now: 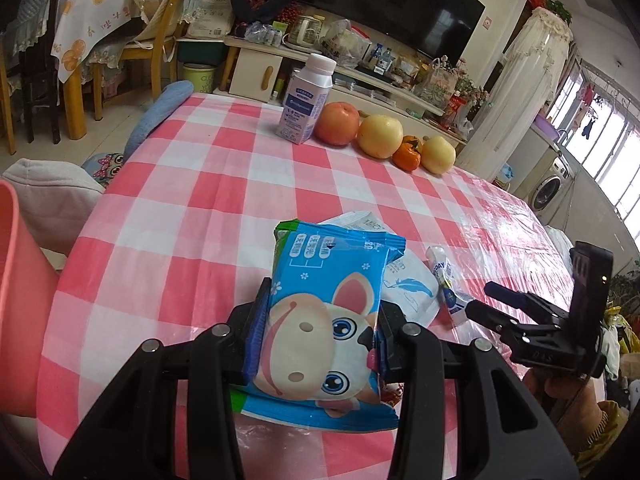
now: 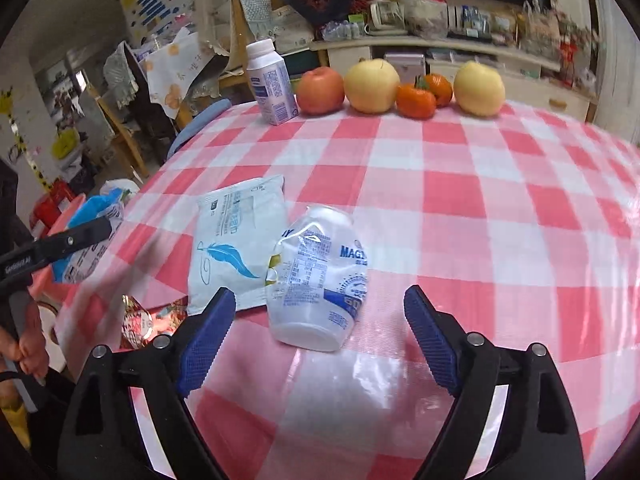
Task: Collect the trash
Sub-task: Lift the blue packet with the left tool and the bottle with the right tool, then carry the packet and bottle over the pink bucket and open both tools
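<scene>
Crushed thin plastic bottle (image 2: 318, 278): lies on checked bench (image 2: 480, 208), between wide-open jaws of right gripper (image 2: 320, 340). Likely light, springy, slippery; take across the flattened body. Left gripper (image 1: 318, 340) clamps blue wipes packet (image 1: 324, 312).

Pink-and-white checked tablecloth (image 2: 460, 200); blue cartoon-dog wrapper (image 1: 320, 320); white pouch (image 2: 236, 240) with blue feather

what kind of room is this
Most likely a lived-in home living and dining room: a big television above a cluttered media cabinet, a table under a pink checked tablecloth with fruit, and a washing machine by the windows.
</scene>
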A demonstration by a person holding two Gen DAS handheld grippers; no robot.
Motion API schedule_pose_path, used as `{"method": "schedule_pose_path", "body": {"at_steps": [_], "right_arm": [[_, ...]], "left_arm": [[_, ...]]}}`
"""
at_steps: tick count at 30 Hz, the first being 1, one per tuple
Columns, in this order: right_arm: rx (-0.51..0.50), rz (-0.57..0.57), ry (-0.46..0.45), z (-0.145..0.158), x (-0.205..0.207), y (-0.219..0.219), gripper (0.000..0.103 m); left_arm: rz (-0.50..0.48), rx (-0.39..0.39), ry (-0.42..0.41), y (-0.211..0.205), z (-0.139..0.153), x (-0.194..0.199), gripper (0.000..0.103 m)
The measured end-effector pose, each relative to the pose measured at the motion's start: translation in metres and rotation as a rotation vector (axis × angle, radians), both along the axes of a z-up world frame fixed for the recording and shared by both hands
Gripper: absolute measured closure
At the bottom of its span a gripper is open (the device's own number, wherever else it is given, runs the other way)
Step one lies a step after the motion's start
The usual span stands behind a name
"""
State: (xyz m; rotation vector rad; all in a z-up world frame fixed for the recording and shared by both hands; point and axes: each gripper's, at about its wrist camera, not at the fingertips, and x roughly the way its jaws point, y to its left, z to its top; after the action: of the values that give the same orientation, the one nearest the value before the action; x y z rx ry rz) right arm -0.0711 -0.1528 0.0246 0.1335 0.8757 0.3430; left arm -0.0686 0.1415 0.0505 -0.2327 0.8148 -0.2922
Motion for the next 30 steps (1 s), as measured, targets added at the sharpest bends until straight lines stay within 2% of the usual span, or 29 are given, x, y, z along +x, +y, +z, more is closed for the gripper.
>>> {"method": "schedule_pose_path", "body": {"at_steps": [6,7,9,12,21,27,29,30], "right_arm": [[0.043,-0.015,0.036,-0.013,0.007,0.006,0.019],[0.025,-0.021,0.032,-0.014,0.007,0.008,0.023],[-0.004,-0.036,0.021,-0.014,0.007,0.011,0.044],[0.01,-0.049,0.022,-0.014,0.008,0.009,0.044],[-0.027,-0.05,-0.022,-0.003,-0.002,0.013,0.045],[-0.06,-0.032,-0.088,0.016,-0.013,0.021,0.045],[-0.067,-0.021,-0.104,0.021,-0.016,0.025,0.045],[-0.068,-0.014,-0.11,0.023,-0.017,0.027,0.045]], "left_arm": [[0.017,0.005,-0.011,0.006,0.003,-0.004,0.059],[0.016,0.007,-0.014,0.006,0.003,-0.004,0.059],[0.017,0.007,-0.015,0.007,0.003,-0.003,0.059],[0.028,0.003,-0.016,0.01,0.003,-0.002,0.059],[0.042,-0.039,-0.058,0.018,0.012,-0.004,0.059],[-0.007,-0.065,0.013,0.015,0.001,0.002,0.059],[-0.015,-0.031,0.047,0.007,-0.006,0.005,0.045],[-0.014,-0.009,0.058,0.003,-0.009,0.007,0.043]]}}
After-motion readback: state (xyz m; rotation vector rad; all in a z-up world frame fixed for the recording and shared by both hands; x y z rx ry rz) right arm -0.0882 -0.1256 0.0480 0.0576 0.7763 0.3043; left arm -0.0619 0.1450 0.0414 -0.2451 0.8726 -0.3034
